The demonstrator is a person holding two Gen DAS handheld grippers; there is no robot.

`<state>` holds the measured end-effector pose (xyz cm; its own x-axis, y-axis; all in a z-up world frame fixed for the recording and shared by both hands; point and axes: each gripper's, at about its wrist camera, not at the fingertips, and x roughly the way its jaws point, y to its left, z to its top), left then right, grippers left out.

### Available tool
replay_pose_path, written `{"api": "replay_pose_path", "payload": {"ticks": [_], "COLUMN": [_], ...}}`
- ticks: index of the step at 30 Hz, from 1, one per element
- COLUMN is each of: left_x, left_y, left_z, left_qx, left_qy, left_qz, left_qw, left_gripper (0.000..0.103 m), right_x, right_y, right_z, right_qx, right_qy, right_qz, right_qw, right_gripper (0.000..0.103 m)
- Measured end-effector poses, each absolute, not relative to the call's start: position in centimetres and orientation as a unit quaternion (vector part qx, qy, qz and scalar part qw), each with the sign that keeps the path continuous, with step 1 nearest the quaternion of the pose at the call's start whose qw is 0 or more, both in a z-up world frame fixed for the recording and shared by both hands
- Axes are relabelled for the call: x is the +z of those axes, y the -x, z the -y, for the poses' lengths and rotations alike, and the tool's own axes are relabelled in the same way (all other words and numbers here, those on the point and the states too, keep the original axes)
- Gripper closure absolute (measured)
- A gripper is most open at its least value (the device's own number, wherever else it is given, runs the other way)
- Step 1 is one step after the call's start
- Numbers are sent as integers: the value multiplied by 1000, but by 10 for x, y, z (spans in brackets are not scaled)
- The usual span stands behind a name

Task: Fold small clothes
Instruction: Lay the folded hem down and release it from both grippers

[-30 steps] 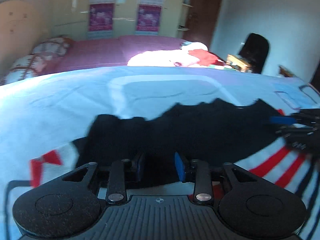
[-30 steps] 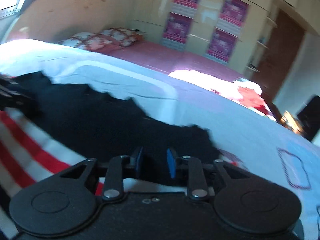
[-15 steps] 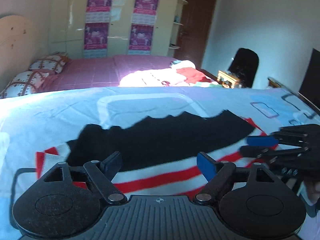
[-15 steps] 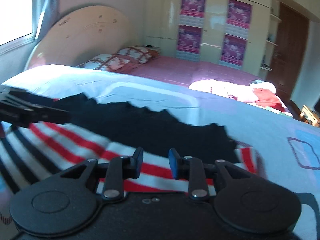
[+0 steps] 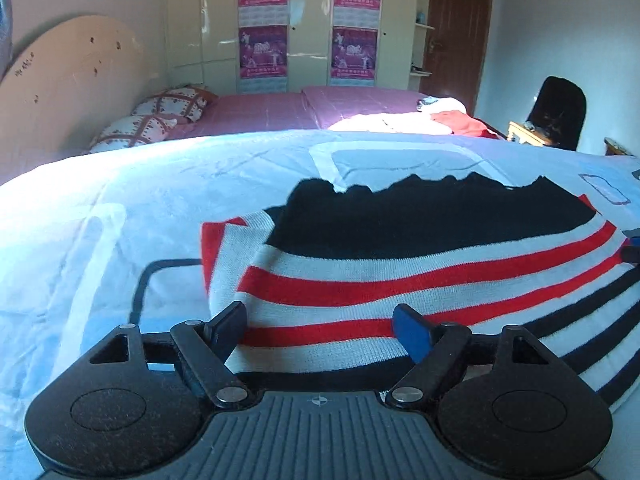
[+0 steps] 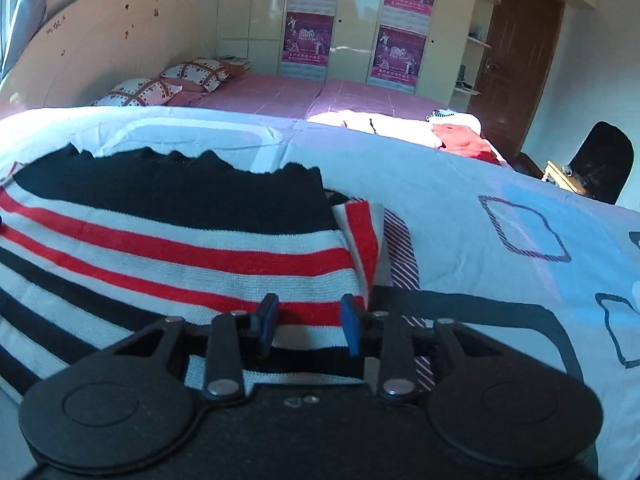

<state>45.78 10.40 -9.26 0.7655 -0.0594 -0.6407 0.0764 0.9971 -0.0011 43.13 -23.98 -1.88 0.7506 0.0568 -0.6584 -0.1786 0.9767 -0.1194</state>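
A knitted sweater (image 5: 400,276) with red, white and black stripes lies on the light blue bedspread (image 5: 120,208), its black part (image 5: 420,220) on the far side. My left gripper (image 5: 318,330) stands wide open just above the sweater's near left edge, its pads clear of the cloth. In the right wrist view the sweater (image 6: 180,252) fills the left half. My right gripper (image 6: 309,322) hovers over its near right corner, jaws a little apart and opening; striped cloth shows below the gap, not pinched. A tip of the right gripper (image 5: 632,246) shows at the left view's right edge.
Beyond this bed stands a second bed with a pink cover (image 5: 280,112), two patterned pillows (image 5: 160,114) and a pile of white and red clothes (image 5: 432,118). A wardrobe with posters (image 5: 308,24), a brown door (image 5: 460,28) and a black chair (image 5: 558,112) line the back.
Both grippers have drawn back from the black part to the striped near edge. The left jaws sprang wide and let go of the cloth. The right jaws widened a little.
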Motion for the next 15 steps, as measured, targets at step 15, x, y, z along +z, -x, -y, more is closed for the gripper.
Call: {"api": "replay_pose_path", "payload": {"ticks": [15], "left_x": [-106], "left_y": [-399], "left_z": [-14], "left_qx": [-90], "left_qy": [-70], "left_qz": [-351], "left_qw": [929], "left_gripper": [22], "right_x": [-39], "right_y": [-358], "right_z": [104], "right_qx": [210], "right_qy": [142], "right_qz": [-351], "right_qw": [902], "right_gripper": [69]}}
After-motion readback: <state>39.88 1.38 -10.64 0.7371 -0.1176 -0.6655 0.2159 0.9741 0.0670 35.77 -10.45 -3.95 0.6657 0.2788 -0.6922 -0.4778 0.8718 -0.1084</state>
